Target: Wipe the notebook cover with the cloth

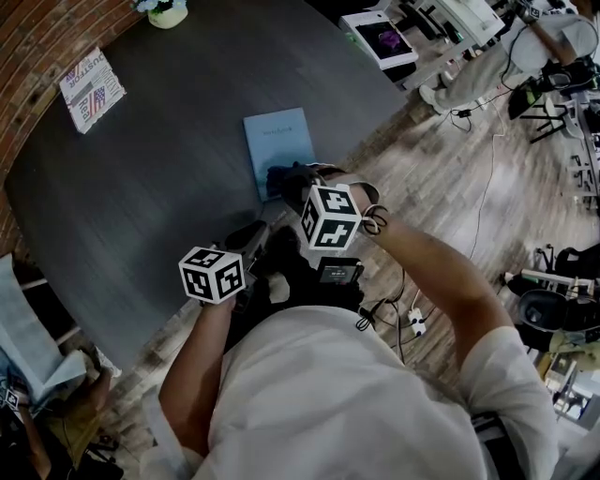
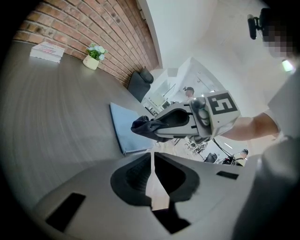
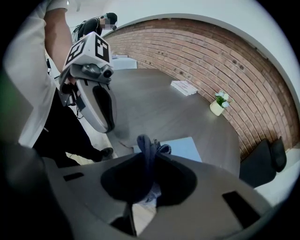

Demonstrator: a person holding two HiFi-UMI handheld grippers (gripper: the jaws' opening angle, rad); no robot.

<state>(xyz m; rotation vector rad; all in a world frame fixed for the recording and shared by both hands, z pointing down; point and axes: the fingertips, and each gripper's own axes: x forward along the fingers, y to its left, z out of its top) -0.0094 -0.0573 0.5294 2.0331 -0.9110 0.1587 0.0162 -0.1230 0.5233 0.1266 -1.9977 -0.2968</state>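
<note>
Dark round table [image 1: 159, 187], bordered by a brick wall [image 3: 211, 51] at its 9 to 12 o'clock side and by wood plank flooring [image 1: 450, 202] at its 3 to 6 o'clock side. The person in a white shirt [image 1: 328, 394] stands at the table's 5 o'clock edge. The right gripper [image 3: 149, 152] reaches from there toward 12 o'clock, its jaws clamped on a bunched dark cloth [image 1: 284, 178] that sticks out past the fingertips. The left gripper [image 2: 153, 157] is held at 8 o'clock of the right one, back over the table's edge, with its jaws drawn together to a thin slit and nothing between them. The light blue notebook [image 1: 278, 141] lies flat and closed near the table's 4 o'clock edge. The cloth sits over the notebook's 6 o'clock end, and contact between the two cannot be made out. A folded newspaper [image 1: 91, 89] lies at the table's 10 o'clock. A small potted plant [image 1: 167, 11] stands at the table's 12 o'clock, next to the wall.
</note>
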